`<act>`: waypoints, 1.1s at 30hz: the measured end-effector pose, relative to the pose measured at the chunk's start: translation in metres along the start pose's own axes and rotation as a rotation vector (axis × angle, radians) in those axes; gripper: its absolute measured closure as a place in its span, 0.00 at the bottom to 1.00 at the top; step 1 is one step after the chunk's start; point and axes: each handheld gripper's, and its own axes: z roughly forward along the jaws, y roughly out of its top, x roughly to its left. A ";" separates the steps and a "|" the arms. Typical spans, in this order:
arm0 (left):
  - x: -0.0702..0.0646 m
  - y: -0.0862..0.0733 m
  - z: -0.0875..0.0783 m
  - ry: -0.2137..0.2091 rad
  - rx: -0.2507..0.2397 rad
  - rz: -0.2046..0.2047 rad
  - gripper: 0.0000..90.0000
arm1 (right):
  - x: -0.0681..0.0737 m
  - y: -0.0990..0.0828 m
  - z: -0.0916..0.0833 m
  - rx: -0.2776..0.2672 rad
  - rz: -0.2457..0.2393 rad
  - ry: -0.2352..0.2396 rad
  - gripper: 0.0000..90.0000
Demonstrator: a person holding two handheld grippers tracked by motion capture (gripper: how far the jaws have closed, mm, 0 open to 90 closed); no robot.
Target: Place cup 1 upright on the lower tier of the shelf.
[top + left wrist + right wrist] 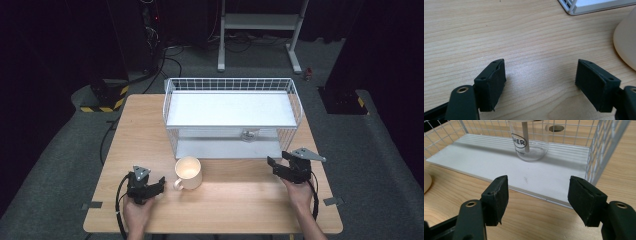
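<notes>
A cream mug (188,173) stands on the wooden table in front of a white wire rack (232,117). My left gripper (159,184) rests low on the table just left of the mug, jaws open and empty; in the left gripper view (540,77) bare wood lies between the pads and the mug's wall (626,42) curves in at the right edge. My right gripper (272,164) hovers at the rack's front right corner, open and empty (537,195). A clear glass jar (530,140) with a printed label stands on the rack's lower shelf (499,162) ahead of it.
The rack's upper shelf (232,107) is bare. Its wire side wall (607,142) rises at the right of the right gripper view. Bare table (235,205) stretches between the two hands. Beyond the table are a white stand (260,25) and cables on the floor.
</notes>
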 end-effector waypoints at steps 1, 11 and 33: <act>0.000 0.000 0.000 0.000 0.000 0.000 0.27 | -0.001 -0.001 -0.002 -0.001 0.008 0.001 0.37; 0.000 0.000 0.000 0.000 0.000 0.000 0.27 | -0.009 -0.009 -0.012 -0.018 0.018 -0.001 0.37; 0.000 0.000 0.000 -0.002 0.002 0.003 0.27 | -0.016 -0.030 -0.028 -0.010 0.006 -0.023 0.36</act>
